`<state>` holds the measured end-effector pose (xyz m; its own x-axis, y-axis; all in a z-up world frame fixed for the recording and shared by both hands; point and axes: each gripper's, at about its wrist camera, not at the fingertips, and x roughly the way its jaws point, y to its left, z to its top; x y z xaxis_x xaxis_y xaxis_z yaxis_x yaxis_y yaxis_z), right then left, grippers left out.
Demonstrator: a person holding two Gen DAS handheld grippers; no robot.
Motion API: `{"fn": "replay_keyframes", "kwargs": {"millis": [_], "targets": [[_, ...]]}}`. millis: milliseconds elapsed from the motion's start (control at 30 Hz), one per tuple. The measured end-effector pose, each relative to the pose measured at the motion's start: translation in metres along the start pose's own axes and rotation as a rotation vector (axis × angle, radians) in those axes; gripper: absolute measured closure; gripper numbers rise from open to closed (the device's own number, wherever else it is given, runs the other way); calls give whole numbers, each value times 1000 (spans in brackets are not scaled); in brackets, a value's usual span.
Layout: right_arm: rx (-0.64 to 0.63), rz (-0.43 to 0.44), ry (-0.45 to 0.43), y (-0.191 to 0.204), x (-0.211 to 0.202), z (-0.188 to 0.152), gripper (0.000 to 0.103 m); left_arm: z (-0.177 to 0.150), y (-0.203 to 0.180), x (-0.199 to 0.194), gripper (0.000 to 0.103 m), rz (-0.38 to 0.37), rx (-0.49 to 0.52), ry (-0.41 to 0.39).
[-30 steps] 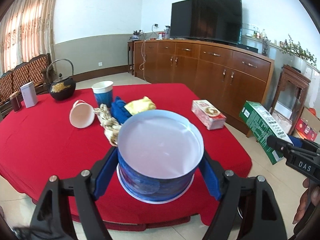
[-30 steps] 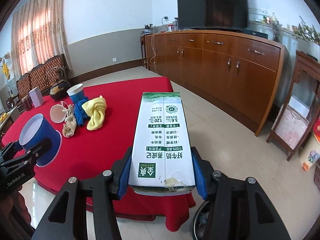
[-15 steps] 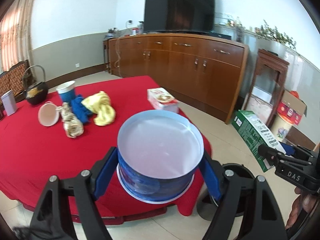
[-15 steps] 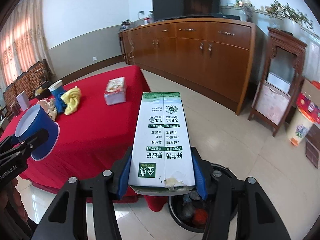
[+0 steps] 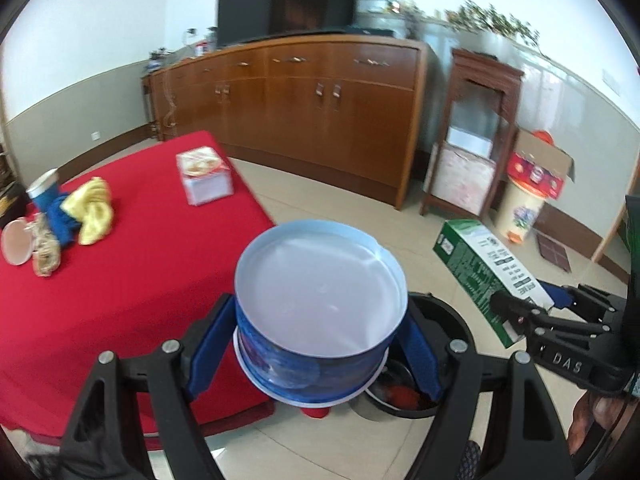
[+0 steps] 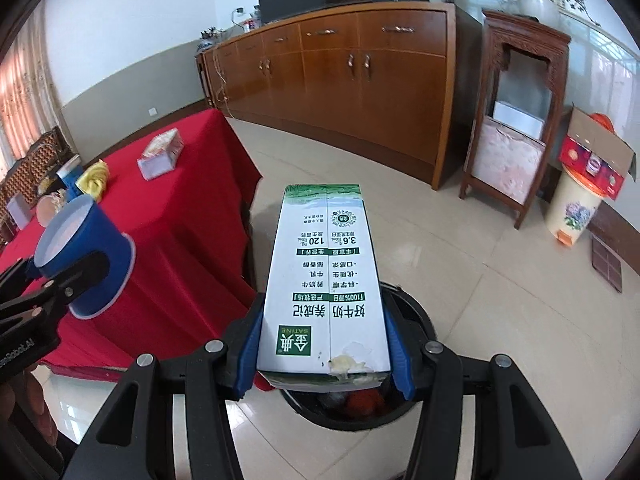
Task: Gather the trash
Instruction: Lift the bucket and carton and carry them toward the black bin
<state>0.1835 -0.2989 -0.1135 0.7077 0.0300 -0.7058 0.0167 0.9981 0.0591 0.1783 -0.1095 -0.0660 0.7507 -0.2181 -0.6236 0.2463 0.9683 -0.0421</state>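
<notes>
My left gripper (image 5: pixel 314 354) is shut on a blue paper cup (image 5: pixel 316 304), whose white bottom faces the camera. It hangs over a black trash bin (image 5: pixel 440 320) on the floor beside the table; the cup hides most of the bin. My right gripper (image 6: pixel 324 354) is shut on a green and white milk carton (image 6: pixel 326 276), held lengthwise above the same bin (image 6: pixel 416 316), where red and dark rubbish shows. The carton (image 5: pixel 490 268) and right gripper (image 5: pixel 560 320) also appear at the right of the left wrist view. The cup (image 6: pixel 86 258) appears at the left of the right wrist view.
A red-clothed table (image 5: pixel 140 280) carries a tissue box (image 5: pixel 204 176), yellow and blue cloths (image 5: pixel 90 210), another blue cup (image 5: pixel 42 192) and a tipped white cup (image 5: pixel 16 240). A long wooden sideboard (image 5: pixel 320 108), a small wooden cabinet (image 5: pixel 474 140) and a pale floral bin (image 5: pixel 520 210) line the wall.
Both grippers have swung right off the table and sunk over the black bin, still gripping the cup and the carton. The table has slid to the left in both views.
</notes>
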Motion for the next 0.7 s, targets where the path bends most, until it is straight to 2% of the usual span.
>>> {"fn": "replay_keyframes", "kwargs": {"millis": [367, 700], "targets": [[46, -24, 67, -42, 22, -31, 47, -15, -45, 33, 24, -66, 56, 78], [-4, -11, 116, -56, 47, -52, 47, -32, -66, 60, 24, -94, 56, 141]]}}
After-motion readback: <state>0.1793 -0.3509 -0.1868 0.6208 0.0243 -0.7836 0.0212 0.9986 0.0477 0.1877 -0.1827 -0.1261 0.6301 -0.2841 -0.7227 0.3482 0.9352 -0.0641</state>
